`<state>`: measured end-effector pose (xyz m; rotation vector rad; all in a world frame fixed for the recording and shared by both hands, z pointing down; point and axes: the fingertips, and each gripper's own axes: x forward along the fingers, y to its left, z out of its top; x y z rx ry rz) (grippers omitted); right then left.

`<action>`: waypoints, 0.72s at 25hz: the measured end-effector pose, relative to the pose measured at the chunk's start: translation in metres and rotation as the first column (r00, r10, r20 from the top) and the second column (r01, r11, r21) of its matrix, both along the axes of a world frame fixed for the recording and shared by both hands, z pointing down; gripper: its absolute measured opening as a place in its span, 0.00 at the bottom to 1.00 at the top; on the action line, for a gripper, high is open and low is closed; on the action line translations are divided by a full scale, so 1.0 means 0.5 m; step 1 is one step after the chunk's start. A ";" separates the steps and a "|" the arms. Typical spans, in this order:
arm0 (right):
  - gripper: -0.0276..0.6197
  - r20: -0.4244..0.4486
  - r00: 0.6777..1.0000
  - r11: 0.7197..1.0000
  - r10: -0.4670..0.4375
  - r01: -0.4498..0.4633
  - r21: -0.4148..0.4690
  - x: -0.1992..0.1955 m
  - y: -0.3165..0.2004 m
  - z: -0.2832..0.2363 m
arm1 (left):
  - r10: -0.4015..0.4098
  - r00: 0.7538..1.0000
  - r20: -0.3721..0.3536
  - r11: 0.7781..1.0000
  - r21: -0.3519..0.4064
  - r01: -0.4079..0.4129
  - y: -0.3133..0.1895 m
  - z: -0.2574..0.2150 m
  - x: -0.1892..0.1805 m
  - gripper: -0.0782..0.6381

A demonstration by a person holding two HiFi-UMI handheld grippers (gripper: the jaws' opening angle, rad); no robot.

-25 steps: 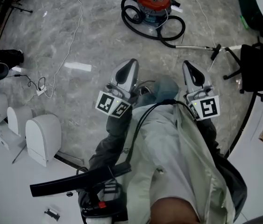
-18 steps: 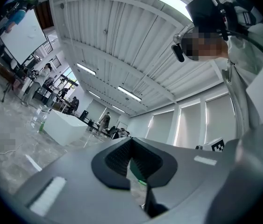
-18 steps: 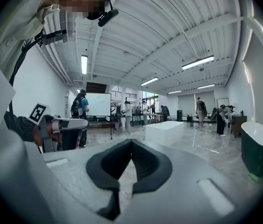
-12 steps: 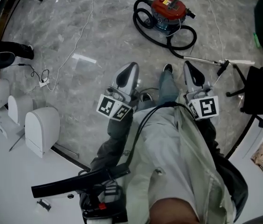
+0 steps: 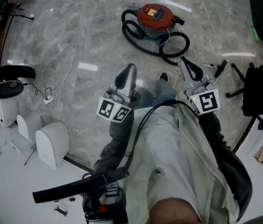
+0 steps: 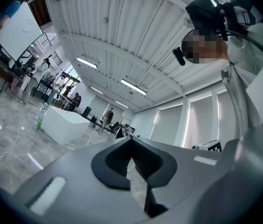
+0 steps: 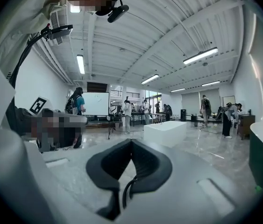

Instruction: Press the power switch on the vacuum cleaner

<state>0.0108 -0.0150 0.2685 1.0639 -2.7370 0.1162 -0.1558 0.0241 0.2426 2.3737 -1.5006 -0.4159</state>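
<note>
A red and blue canister vacuum cleaner (image 5: 155, 17) stands on the marble floor at the top of the head view, its black hose (image 5: 168, 43) coiled around it. My left gripper (image 5: 126, 73) is held at chest height, well short of the vacuum, jaws shut and empty. My right gripper (image 5: 188, 65) is level with it on the right, also shut with nothing between the jaws. Both gripper views point up across the room; the left gripper (image 6: 132, 143) and right gripper (image 7: 130, 146) show closed tips, and the vacuum is not in either.
The vacuum's metal wand (image 5: 215, 67) lies to the right near a black chair (image 5: 257, 87). White boxes (image 5: 52, 141) and a thin cable (image 5: 73, 55) are on the left. A white block (image 7: 165, 132) and several people stand across the hall.
The head view has shifted as the person steps; the vacuum now sits slightly further left and lower in frame. Both grippers keep their pose, still shut.
</note>
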 end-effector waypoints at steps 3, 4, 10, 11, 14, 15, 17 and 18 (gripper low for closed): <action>0.04 0.009 0.999 0.999 0.048 -0.048 0.016 0.037 -0.054 -0.002 | 0.042 0.999 0.007 0.999 -0.018 -0.041 -0.059 0.007 0.028 0.11; 0.04 0.014 0.997 0.997 0.071 -0.071 0.015 0.050 -0.063 0.000 | 0.059 0.998 0.014 0.998 -0.022 -0.058 -0.075 0.008 0.035 0.11; 0.04 0.007 0.985 0.985 0.175 -0.174 -0.009 0.074 -0.120 0.046 | 0.133 0.991 0.008 0.991 -0.026 -0.132 -0.185 0.018 0.033 0.11; 0.04 -0.001 0.981 0.981 0.192 -0.192 -0.017 0.070 -0.131 0.053 | 0.152 0.988 0.004 0.988 -0.028 -0.152 -0.204 0.025 0.031 0.11; 0.04 -0.036 0.969 0.968 0.246 -0.247 -0.036 0.049 -0.169 0.064 | 0.217 0.976 -0.010 0.976 -0.019 -0.217 -0.273 0.033 0.011 0.11; 0.04 -0.041 0.962 0.963 0.268 -0.269 -0.029 0.040 -0.188 0.062 | 0.238 0.971 -0.014 0.971 -0.009 -0.238 -0.300 0.030 0.000 0.11; 0.04 -0.030 0.947 0.948 0.319 -0.319 -0.014 0.014 -0.229 0.052 | 0.281 0.960 -0.014 0.960 0.012 -0.281 -0.354 0.016 -0.031 0.11; 0.04 -0.019 0.939 0.939 0.343 -0.343 -0.011 -0.005 -0.248 0.046 | 0.305 0.952 -0.005 0.952 0.018 -0.304 -0.379 0.010 -0.050 0.11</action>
